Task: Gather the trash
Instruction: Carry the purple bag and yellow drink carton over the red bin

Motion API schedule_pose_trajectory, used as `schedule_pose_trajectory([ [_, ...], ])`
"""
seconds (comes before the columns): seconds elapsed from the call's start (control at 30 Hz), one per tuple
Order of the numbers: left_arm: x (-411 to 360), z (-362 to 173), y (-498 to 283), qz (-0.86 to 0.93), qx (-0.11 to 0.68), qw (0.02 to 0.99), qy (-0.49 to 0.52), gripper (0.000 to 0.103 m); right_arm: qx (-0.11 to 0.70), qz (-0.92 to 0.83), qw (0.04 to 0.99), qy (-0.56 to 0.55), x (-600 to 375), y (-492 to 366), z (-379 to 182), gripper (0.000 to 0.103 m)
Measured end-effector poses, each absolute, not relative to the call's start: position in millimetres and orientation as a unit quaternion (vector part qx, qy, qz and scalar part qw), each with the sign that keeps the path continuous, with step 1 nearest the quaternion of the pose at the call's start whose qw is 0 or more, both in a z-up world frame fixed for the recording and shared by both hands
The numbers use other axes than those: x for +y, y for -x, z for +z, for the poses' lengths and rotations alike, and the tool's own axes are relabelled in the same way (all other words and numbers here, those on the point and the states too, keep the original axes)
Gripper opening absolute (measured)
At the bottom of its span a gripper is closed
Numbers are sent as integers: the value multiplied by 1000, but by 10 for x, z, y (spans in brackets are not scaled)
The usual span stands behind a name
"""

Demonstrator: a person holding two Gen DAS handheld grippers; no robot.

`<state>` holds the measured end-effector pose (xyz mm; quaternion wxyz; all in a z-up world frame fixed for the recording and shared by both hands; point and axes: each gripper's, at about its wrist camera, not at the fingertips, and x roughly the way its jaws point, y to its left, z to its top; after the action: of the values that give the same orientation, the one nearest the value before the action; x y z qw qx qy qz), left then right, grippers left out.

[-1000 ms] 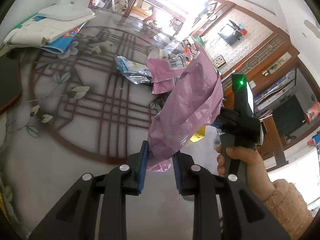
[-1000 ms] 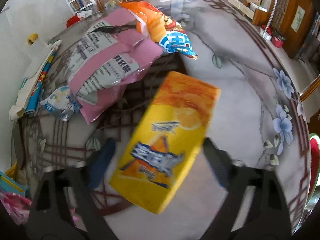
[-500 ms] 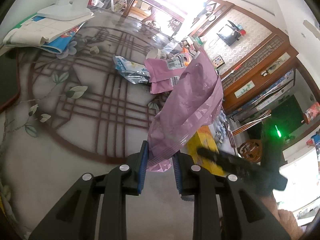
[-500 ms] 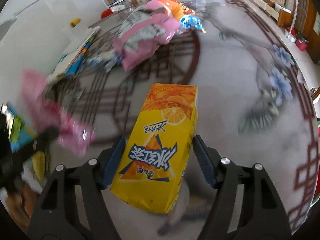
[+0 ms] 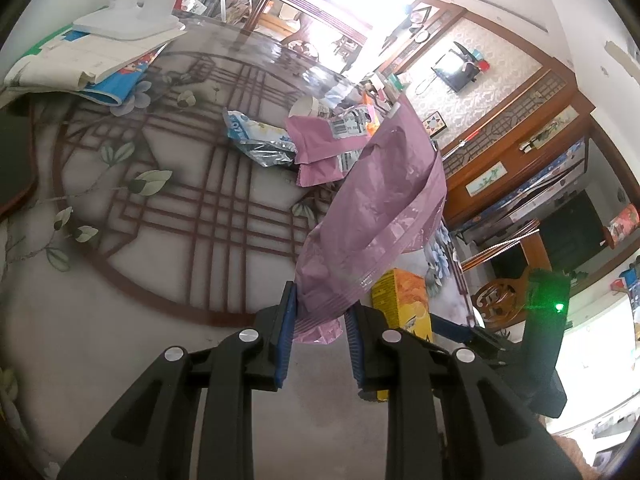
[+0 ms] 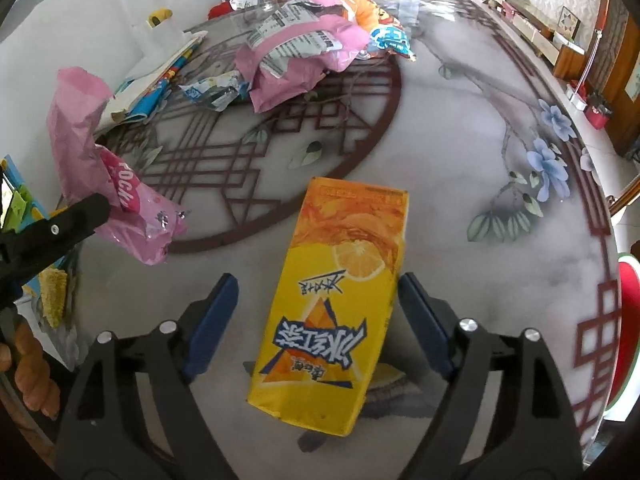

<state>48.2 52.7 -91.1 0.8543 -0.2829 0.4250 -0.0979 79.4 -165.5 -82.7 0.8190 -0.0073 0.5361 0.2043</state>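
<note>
**Trash pickup partly done**

Near the table [image 6: 460, 168] edge, the left gripper [image 5: 320, 326] is pinching a pink wrapper [image 5: 376, 216]. The right gripper [image 6: 316, 312], jaws just narrowed, is straddling the yellow carton [image 6: 336, 296] loosely. Far-edge bags [image 6: 296, 52] are waiting.

A: What differs at the right gripper [image 6: 312, 320]?
B: Its jaws have just been closing around the yellow carton [image 6: 332, 300]; the right pad sits against it, while a gap shows at the left pad.
A: And its position?
B: It has swung beside the left gripper [image 5: 320, 336] — the pink wrapper [image 6: 100, 176] now appears in its view.
</note>
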Motion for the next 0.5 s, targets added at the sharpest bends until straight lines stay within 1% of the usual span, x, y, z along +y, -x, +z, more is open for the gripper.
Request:
schedule_pose_trajectory([
  [0.03,528,-908,-480,-98,424,854,283,21,536,204,819,9,-1656,-786,-828,61],
  [0.5,532,-898,-480,-100,423,855,282,21,516,220,827,-37,-1891,-676,-650,61],
])
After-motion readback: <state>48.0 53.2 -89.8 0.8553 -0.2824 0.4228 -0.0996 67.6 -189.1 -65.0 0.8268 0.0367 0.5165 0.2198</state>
